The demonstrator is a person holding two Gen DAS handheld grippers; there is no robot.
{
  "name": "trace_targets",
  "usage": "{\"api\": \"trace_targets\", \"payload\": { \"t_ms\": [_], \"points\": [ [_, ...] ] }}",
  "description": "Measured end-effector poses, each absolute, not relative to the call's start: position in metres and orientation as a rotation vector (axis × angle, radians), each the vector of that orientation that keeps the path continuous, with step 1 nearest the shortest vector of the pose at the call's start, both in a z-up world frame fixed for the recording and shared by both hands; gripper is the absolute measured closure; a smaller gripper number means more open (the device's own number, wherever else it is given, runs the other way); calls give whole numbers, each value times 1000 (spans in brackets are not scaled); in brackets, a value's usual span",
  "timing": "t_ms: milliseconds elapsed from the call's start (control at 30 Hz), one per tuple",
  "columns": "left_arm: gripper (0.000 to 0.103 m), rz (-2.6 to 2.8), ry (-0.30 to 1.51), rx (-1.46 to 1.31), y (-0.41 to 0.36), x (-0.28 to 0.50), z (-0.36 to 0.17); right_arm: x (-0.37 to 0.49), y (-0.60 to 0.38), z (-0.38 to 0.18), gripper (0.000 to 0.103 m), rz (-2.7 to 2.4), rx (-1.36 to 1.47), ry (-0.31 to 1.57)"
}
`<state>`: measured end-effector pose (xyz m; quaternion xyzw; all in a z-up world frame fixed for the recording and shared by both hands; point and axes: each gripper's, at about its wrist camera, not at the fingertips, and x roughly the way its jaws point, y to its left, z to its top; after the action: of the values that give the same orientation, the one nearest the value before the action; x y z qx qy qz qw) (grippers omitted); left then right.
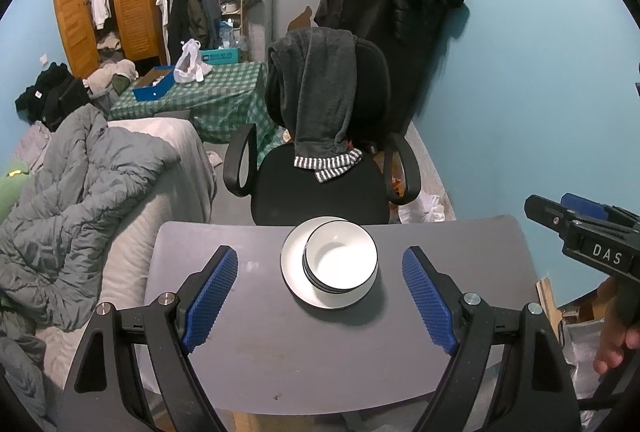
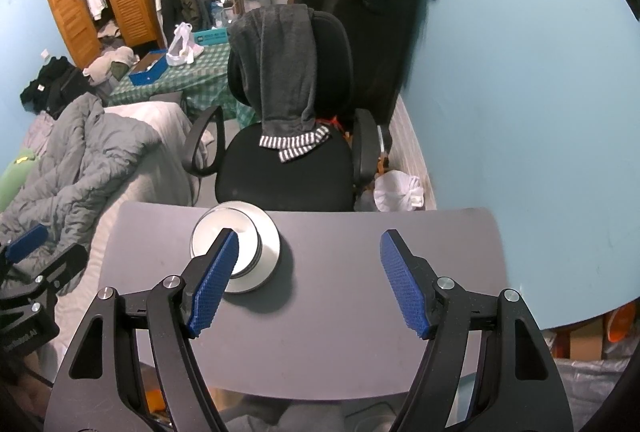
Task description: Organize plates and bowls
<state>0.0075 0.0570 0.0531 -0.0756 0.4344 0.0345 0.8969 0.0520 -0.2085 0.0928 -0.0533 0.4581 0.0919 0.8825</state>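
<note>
White bowls [image 1: 340,258] sit stacked on a plate [image 1: 294,272] at the grey desk [image 1: 280,352]'s far edge. Both the left gripper [image 1: 320,296] and right gripper [image 2: 308,282] hover spread and empty; the ware looks stiff, slick and breakable, best pinched at a rim.

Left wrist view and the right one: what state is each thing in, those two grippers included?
Left gripper: open, holding nothing, above the table.
Right gripper: open, holding nothing.
Bowls: nested in a stack, upright, empty on top.
Plate: flat on the table, under the bowls.
Table: bare apart from the plate and bowls.
Chair: unoccupied, grey garment draped over its back.
Wardrobe: door open.
</note>
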Motion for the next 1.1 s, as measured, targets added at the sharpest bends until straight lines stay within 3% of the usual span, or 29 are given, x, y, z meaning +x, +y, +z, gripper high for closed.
{"api": "trace_targets", "payload": {
  "t_ms": [1100],
  "points": [
    [17,57,937,-169,70,16,50,48,-215,88,31,185,-110,964]
  ]
}}
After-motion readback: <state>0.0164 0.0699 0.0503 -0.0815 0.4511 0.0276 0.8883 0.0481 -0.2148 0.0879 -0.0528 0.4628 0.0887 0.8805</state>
